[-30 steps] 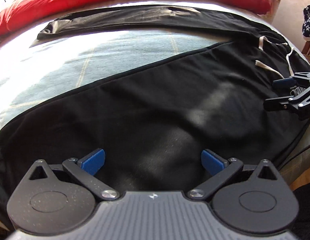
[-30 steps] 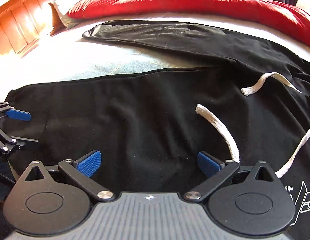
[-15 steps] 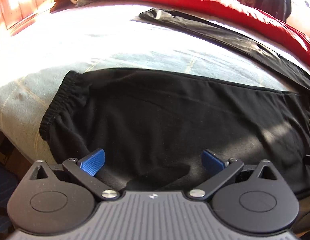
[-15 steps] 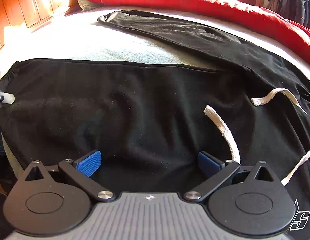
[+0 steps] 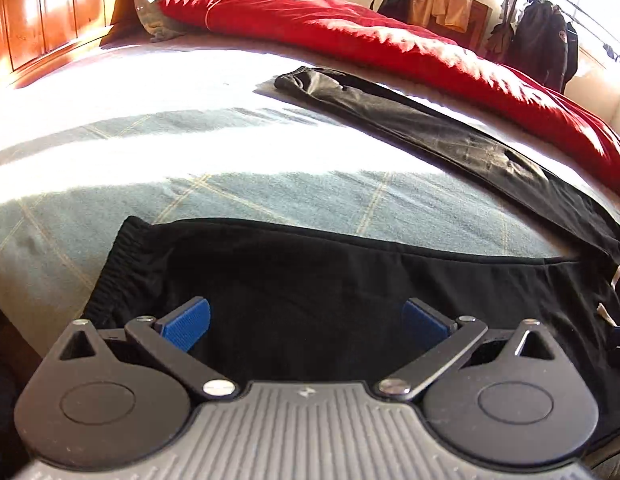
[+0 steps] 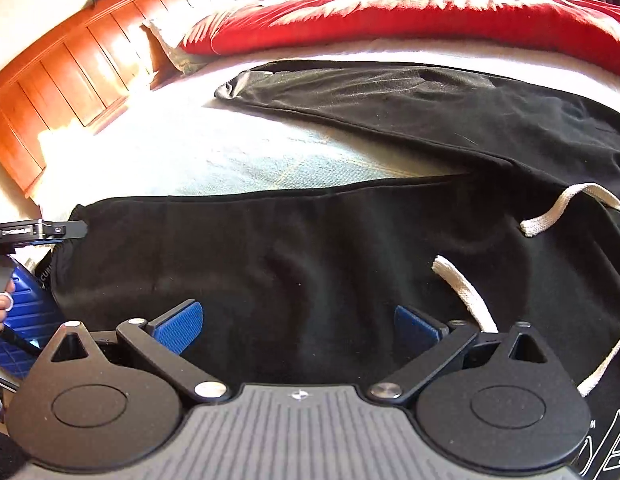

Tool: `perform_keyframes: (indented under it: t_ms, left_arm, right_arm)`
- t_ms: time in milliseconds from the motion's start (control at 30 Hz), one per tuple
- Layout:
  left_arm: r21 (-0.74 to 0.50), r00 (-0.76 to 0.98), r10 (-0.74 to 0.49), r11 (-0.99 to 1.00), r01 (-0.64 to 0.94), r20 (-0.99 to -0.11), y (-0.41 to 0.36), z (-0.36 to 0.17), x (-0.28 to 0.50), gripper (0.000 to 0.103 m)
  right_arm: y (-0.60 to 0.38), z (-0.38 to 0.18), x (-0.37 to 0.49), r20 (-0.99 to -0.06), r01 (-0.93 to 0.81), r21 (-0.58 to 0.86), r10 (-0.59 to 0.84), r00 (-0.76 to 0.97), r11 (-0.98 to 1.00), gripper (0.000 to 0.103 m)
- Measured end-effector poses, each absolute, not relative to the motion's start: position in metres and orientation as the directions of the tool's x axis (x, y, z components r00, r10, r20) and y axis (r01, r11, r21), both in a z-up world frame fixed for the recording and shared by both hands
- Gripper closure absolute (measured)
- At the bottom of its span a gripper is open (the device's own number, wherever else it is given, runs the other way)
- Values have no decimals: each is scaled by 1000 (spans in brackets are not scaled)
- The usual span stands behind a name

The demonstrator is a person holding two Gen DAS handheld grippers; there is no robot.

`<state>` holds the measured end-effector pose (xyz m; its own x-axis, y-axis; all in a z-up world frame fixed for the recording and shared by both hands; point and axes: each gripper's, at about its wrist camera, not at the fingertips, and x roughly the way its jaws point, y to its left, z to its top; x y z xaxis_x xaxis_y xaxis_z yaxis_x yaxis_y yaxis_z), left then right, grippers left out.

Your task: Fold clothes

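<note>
A big bed [image 5: 189,184] with a light blue blanket fills the space ahead of both tools, and a red cover [image 5: 350,28] lies along its far side. A pair of black pants [image 6: 310,264] lies flat on the bed, right under and in front of both tools. The pants are long from left to right: the 2 leg ends point left, and the waist with its white string [image 6: 466,292] is to the right. The near leg lies straight across, and the far leg [image 5: 430,128] slants away to the left. A second ago the left gripper [image 5: 305,318] looked at the middle of the near leg; now it has moved left, so the leg cuff [image 5: 113,276] is just ahead on its left. I think it is getting ready to grab that end for the first fold. The right gripper [image 6: 297,326] hangs near the waist. Both tools have their blue fingers wide apart and hold nothing.
</note>
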<state>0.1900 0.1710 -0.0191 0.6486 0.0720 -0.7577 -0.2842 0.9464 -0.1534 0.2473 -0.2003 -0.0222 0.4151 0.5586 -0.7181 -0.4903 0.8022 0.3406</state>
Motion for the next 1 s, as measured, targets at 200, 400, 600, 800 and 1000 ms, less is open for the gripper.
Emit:
perform_keyframes:
  t_ms: [200,400,600,800,1000]
  left_arm:
    - [-238,678,-24,945,-224,-735,184,-38,219,1]
    - [-172,626,70,932,-318,-777,230,-52,224,1]
    - [-279,630,-157,955,-99,-761,231,-33,209,1]
    - [-282,549,-263,958,51,-793,221,-49,220,1]
    - [-278,530,-243,961,16,-812,262,-47,205,1]
  right_arm:
    - [-194,-17,241,-714,-446,334,532,455,830,0]
    - [-188,-14,231,-712,-349,313,461,529,883,0]
    - [-176,-9,216,-704,-208,308,369,607,929,0]
    - [-151,-22,210,-713,-114,325,323,622,939,0]
    - [-121,-45,220,-746,-58,338,305,592,940,0]
